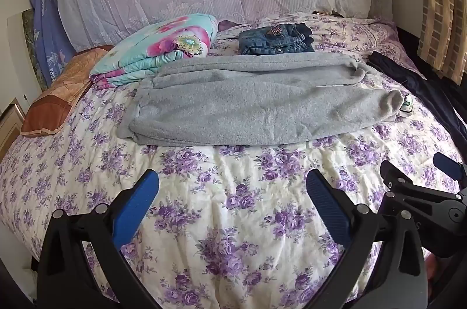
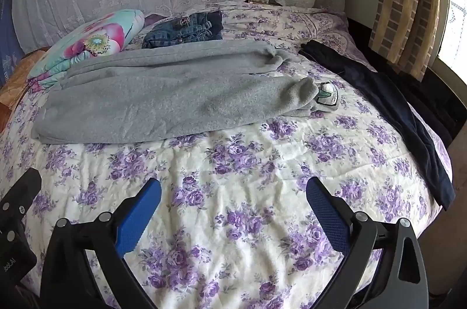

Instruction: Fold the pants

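Observation:
Grey fleece pants [image 1: 248,101] [image 2: 163,99] lie flat across the bed, waist at the left and leg cuffs at the right, one leg behind the other. A white and green label [image 2: 327,96] pokes out at the near cuff. My left gripper [image 1: 233,186] hovers wide open over the bedspread, well short of the pants' near edge, with nothing between its blue pads. My right gripper [image 2: 233,192] is open too, also empty, over the bedspread in front of the pants. In the left wrist view the right gripper shows at the right edge [image 1: 420,172].
A purple-flowered bedspread [image 1: 233,221] [image 2: 248,163] covers the bed. Folded jeans [image 1: 275,39] [image 2: 184,29] lie behind the pants. A folded floral quilt [image 1: 163,46] and a brown pillow [image 1: 58,99] sit at the left. A dark garment [image 2: 394,110] stretches along the right edge.

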Demonstrator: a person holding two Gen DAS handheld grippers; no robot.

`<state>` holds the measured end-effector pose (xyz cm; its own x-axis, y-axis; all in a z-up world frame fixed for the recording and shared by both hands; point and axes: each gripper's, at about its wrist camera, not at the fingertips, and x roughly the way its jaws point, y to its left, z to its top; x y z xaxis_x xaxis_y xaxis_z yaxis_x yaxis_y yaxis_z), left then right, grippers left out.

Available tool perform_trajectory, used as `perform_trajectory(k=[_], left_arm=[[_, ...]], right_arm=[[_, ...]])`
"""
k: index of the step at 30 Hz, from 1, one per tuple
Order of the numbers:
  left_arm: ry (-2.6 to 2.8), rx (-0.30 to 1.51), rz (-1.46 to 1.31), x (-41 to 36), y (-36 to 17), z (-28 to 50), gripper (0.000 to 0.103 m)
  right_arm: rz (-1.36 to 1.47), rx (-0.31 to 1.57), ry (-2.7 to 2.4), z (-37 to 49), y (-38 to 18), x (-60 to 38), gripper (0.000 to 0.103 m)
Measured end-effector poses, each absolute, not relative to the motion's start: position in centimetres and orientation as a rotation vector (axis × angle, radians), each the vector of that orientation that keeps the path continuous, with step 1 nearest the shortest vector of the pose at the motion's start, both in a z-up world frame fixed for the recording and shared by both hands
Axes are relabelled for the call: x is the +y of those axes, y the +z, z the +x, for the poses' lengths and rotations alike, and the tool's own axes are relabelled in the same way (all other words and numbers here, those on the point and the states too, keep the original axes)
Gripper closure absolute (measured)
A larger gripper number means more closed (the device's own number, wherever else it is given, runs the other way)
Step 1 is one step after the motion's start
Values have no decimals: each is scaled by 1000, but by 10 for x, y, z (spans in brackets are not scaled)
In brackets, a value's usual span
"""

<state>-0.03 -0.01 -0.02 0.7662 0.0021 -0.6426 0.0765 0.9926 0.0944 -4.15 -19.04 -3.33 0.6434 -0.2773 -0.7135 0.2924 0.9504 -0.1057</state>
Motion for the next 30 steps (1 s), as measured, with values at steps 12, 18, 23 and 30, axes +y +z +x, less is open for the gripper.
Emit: perform_trajectory(k=[12, 18, 23, 30], left_arm=[[-48, 713, 103, 1, -2, 2, 5], [-49, 714, 101, 4, -2, 2, 5], [-48, 714, 101, 5, -3, 2, 5], [-33, 724, 76, 12, -5, 4, 5]], right_arm=[[24, 809, -322, -43, -33, -191, 3], [24, 809, -323, -43, -34, -190, 3], [25, 810, -321, -42, -35, -190, 3], [31, 813, -321, -41, -36, -190, 3]])
